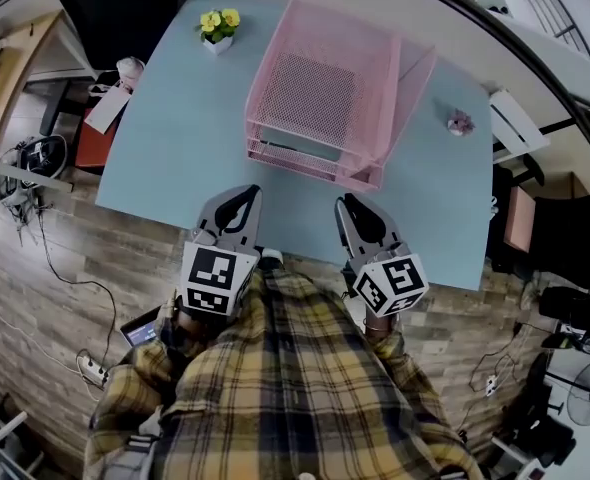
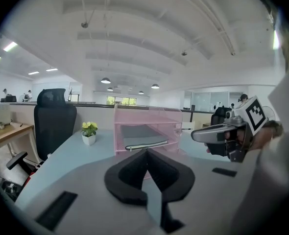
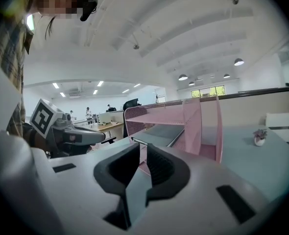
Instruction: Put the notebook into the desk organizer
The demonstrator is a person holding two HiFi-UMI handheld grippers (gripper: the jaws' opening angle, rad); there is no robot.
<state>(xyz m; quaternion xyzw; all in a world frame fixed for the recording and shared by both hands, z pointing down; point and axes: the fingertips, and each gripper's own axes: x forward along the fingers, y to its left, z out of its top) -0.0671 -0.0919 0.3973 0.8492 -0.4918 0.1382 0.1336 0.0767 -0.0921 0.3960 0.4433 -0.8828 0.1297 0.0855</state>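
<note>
Notebook (image 2: 143, 142): laid flat on a shelf below the top tray of the pink desk organizer (image 1: 405, 88) | organizer is set on the blue table (image 1: 175, 158), ahead of both grippers | left gripper (image 1: 247, 192): jaws pressed together, nothing held | right gripper (image 1: 346, 202): jaws parted by a narrow gap, nothing gripped

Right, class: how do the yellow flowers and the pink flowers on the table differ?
The yellow flowers stand left of the organizer; the pink flowers stand right of it. The yellow flowers sit nearer the far edge and look brighter than the pink flowers. Both sit in small white pots on the table.
</note>
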